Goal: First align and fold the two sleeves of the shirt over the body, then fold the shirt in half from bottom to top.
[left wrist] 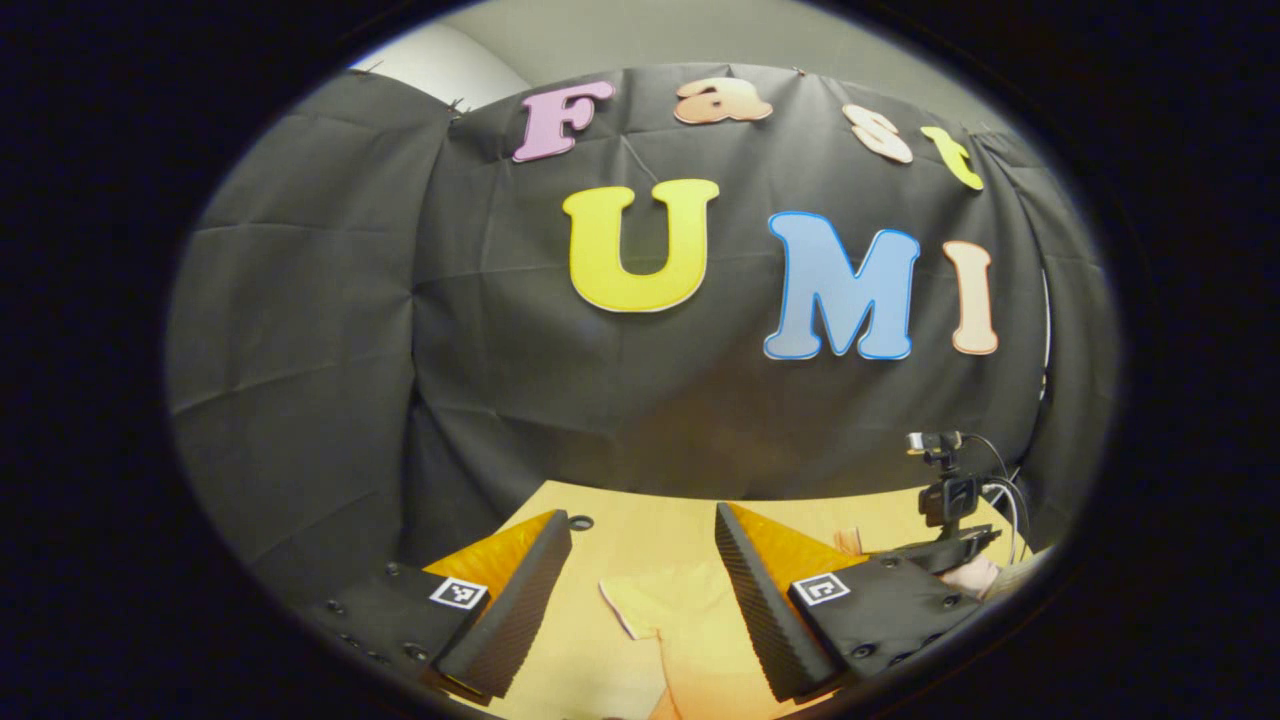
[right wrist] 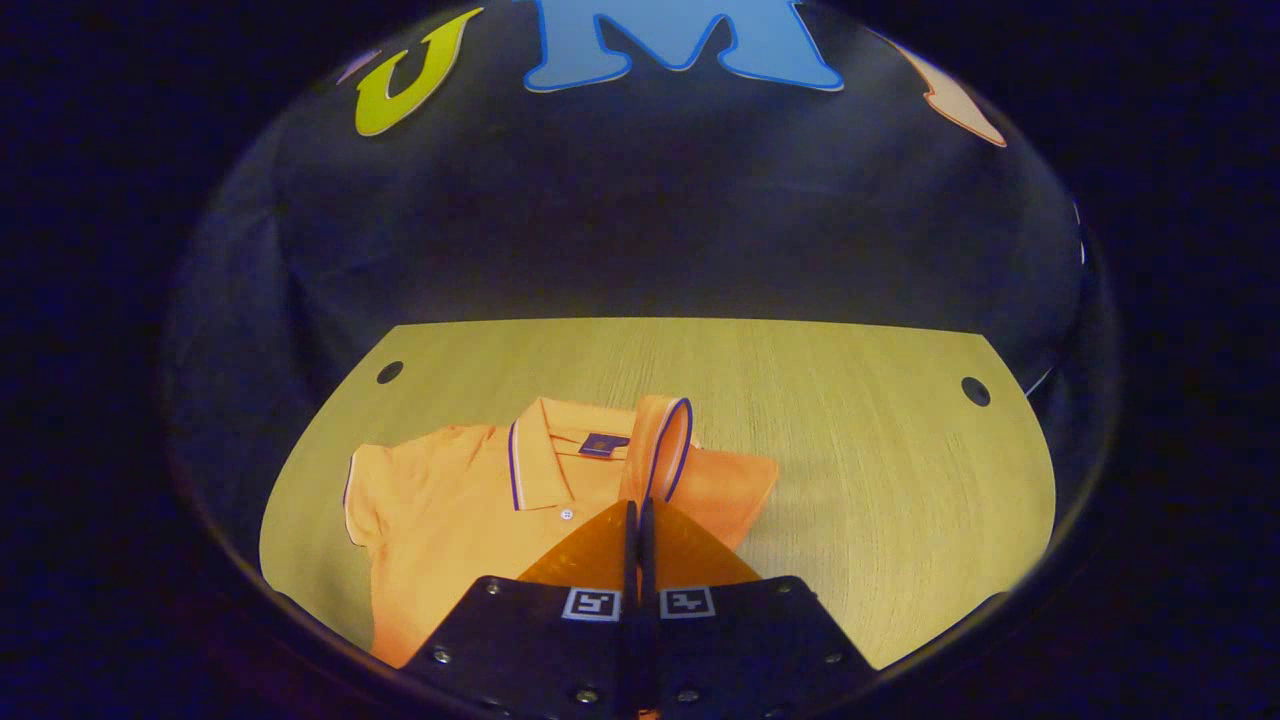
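Wooden table [right wrist: 850,420], orange shirt [right wrist: 450,500] flat. Right gripper [right wrist: 638,515] pinching lifted sleeve [right wrist: 660,440]; left gripper [left wrist: 640,570] wide, empty. Lay sleeve square over body (cuff unbunched).

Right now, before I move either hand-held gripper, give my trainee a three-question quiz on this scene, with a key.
1. True or false: the left hand-held gripper is shut on the shirt.
2. What does the right hand-held gripper pinch? A the collar, B a sleeve, C the bottom hem.
3. Fill in: the shirt lies on a wooden ____.
Key: 1 false, it is open above the shirt. 2 B, the sleeve is raised off the body. 3 table.
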